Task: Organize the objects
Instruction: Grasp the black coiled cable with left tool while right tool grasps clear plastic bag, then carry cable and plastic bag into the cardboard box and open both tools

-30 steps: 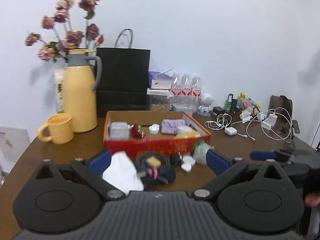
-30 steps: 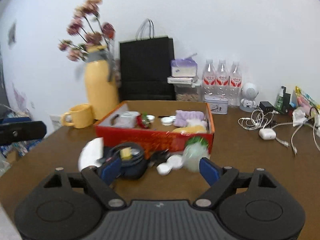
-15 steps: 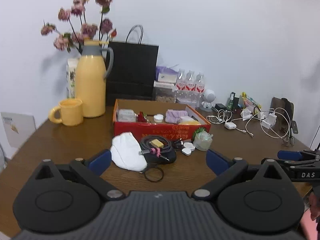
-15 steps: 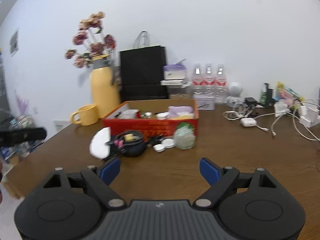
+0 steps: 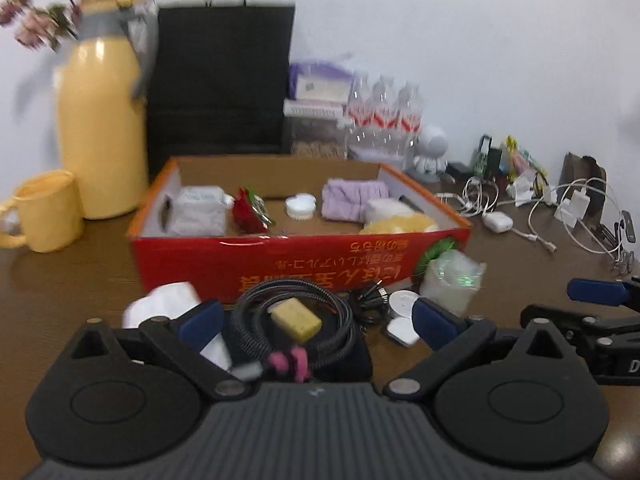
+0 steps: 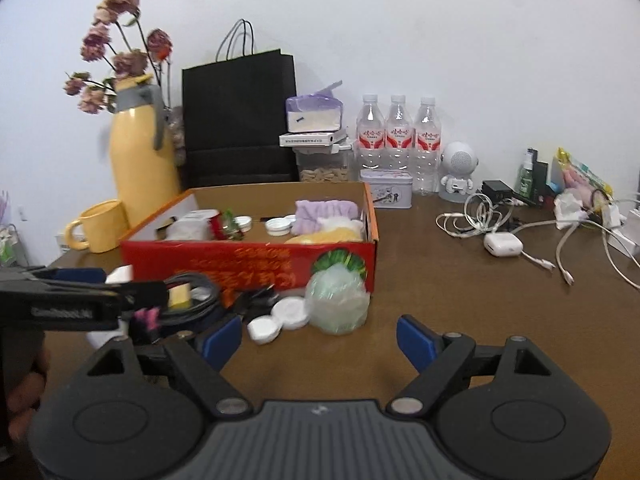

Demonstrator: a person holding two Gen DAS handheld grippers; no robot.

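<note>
Right now both grippers hover low over the brown table [image 6: 440,280] with jaws spread wide and nothing between them. Ahead of the left gripper [image 5: 316,322] lies a coiled black cable [image 5: 296,316] with a yellow block [image 5: 297,319] on it, beside a white cloth [image 5: 160,308]. Ahead of the right gripper [image 6: 319,338] sit two white lids [image 6: 280,318] and a green mesh bundle [image 6: 338,300], touching the red cardboard box [image 6: 248,264].

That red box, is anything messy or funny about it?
Yes. The red box has its printing upside down, and a cable coil, white lids and a crumpled plastic bag lie loose in front of it.
</note>
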